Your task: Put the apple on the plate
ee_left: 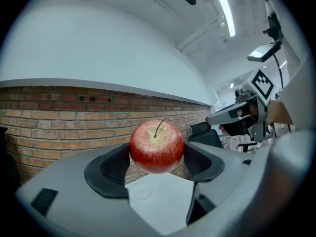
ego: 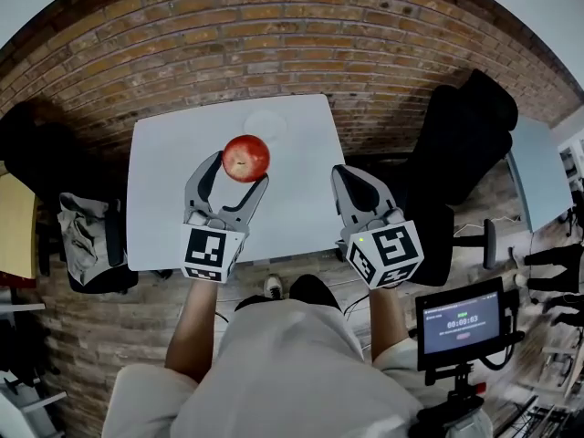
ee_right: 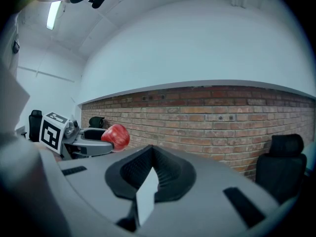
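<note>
Red apple (ee_left: pixel 156 146) held by left hand-held gripper (ego: pixel 242 172); right hand-held gripper (ee_right: pixel 151 152) closed, empty; head view shows plate (ego: pixel 265 125)

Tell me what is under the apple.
Held in the left claw, the apple hangs above the table; the plate lies below, slightly ahead. The apple covers the spot directly beneath.

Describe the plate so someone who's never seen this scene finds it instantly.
Start at the white table before the brick wall. Near its far edge, just beyond the red apple held in the left gripper, lies the plate: a pale, faint round disc, nearly blending into the tabletop.
</note>
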`<state>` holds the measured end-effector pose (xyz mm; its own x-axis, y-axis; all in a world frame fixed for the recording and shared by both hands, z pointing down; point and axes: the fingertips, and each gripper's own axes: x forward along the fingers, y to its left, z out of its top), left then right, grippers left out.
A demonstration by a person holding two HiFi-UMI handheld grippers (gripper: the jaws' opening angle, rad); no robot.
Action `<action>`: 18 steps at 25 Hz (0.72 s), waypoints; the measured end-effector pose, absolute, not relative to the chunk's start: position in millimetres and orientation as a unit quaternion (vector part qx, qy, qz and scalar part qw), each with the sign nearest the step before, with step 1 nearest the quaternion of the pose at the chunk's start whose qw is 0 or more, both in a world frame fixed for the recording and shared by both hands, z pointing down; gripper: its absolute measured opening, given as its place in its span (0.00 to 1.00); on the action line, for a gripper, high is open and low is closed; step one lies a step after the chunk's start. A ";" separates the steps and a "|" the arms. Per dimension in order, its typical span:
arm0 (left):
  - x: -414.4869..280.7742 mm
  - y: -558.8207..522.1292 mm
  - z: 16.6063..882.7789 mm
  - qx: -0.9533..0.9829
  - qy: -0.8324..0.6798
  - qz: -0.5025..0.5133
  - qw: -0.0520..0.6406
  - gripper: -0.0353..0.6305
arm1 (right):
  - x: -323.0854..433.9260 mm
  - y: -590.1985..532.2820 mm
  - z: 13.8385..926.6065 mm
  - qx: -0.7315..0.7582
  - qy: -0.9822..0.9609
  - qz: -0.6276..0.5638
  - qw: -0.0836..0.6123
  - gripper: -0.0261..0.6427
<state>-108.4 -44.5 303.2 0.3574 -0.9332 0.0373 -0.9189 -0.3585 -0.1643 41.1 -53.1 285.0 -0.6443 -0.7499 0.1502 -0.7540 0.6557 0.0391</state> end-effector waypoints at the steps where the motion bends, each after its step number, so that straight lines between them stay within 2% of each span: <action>1: -110.8 -47.6 304.7 -0.822 0.563 -0.064 0.055 0.58 | 39.1 -55.3 286.6 0.415 -0.906 0.016 0.078 0.04; 18: -140.3 -137.9 347.9 -0.822 0.562 -0.096 0.019 0.58 | 3.7 -135.5 317.6 0.393 -0.914 0.041 0.092 0.04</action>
<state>-140.3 -137.9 347.9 0.3505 -0.9267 0.1356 -0.9194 -0.3680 -0.1387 3.7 -135.5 317.6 -0.6747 -0.7104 0.2003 -0.7256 0.6881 -0.0033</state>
